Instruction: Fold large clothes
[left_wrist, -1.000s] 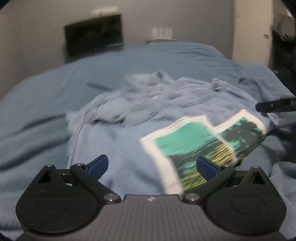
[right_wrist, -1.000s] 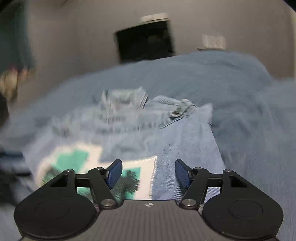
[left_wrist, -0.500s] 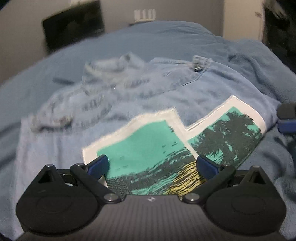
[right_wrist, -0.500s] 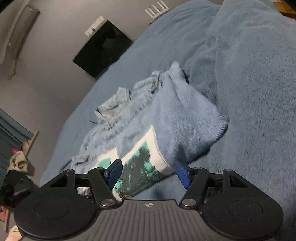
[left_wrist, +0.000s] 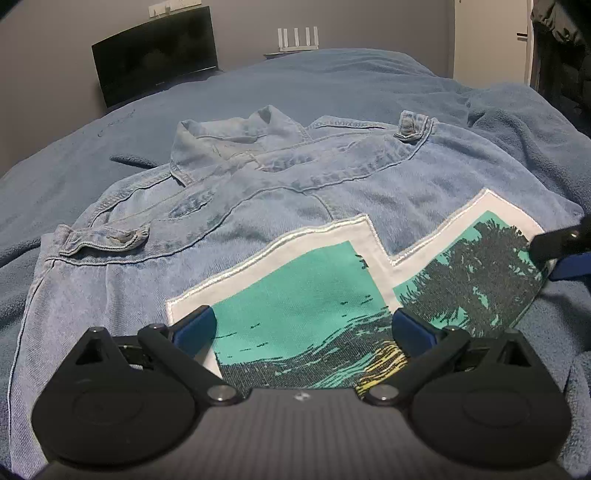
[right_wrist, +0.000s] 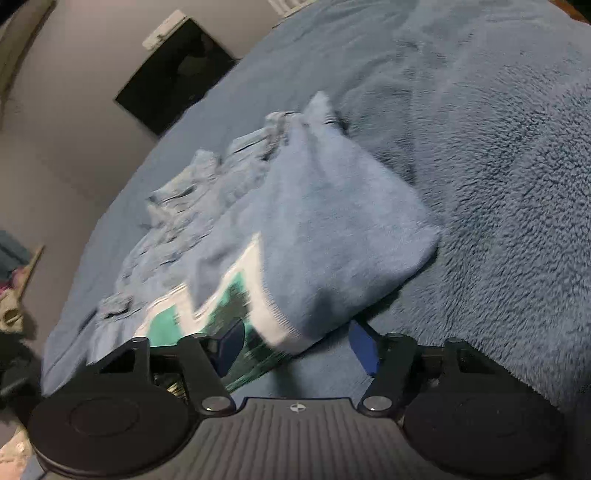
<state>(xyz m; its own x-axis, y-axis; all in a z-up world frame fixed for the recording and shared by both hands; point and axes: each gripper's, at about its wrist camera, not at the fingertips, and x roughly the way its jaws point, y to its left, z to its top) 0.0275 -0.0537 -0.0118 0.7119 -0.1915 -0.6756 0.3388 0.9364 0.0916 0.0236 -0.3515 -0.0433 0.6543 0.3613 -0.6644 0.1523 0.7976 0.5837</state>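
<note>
Left wrist view shows a denim jacket (left_wrist: 258, 192) lying back-up on the bed (left_wrist: 332, 81), collar toward 12 o'clock, its teal printed patch (left_wrist: 314, 295) at the near hem. Denim like this should be heavy and stiff enough to hold a crease, not slippery; the hem corners look the best grip.

The left gripper (left_wrist: 303, 328) hangs over the patch, jaws wide apart, gripping nothing.

The right gripper (right_wrist: 299, 345) is at the jacket's 3 o'clock corner, jaws closing around the folded edge; that view is blurred, so I doubt the pads press yet.

A fleecy blue blanket covers the bed, soft and yielding. A dark screen (left_wrist: 155, 51) stands against the grey wall at 11 o'clock.
</note>
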